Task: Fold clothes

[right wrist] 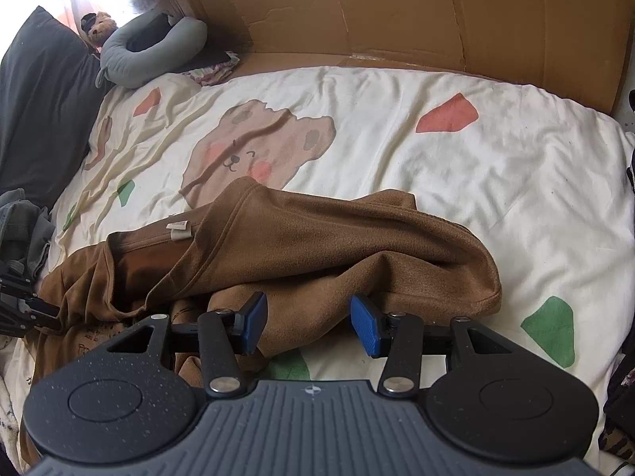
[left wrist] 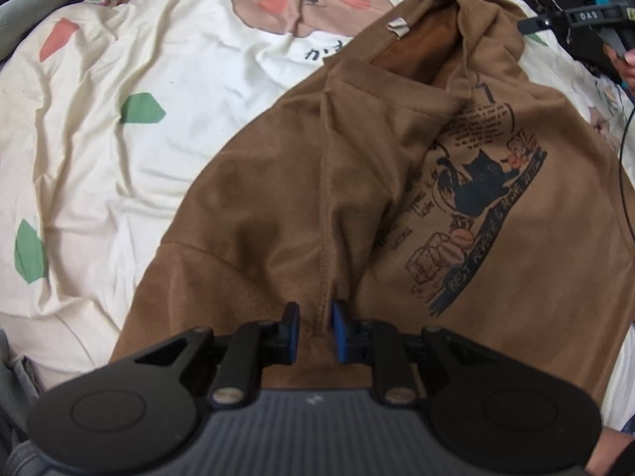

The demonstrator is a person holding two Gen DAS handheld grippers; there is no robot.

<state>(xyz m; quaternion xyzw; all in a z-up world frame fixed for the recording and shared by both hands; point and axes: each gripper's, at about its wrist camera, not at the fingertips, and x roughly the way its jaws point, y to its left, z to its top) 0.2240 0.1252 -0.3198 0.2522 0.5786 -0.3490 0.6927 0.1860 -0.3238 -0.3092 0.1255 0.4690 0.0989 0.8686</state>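
Currently we are logging: brown sweatshirt point(left wrist: 416, 206) lying mid-bed, rumpled, cat print up, one sleeve flopped across body. Left gripper point(left wrist: 315, 327) pinching seam fold, pads nearly together. Right gripper point(right wrist: 309, 323) spread wide over sleeve cloth point(right wrist: 337, 246), clamping nothing. We are judging fold mid-way; sleeve needing squaring on bedsheet point(right wrist: 476, 182).

The hoodie point(left wrist: 285, 182) is plain brown, with a black cat print point(left wrist: 482, 182) and dark lettering on its front. The bedsheet point(right wrist: 397, 150) is cream, patterned with a pink-cheeked tan bear point(right wrist: 258, 142) and red and green patches. Both tongs have blue pads point(right wrist: 367, 325).
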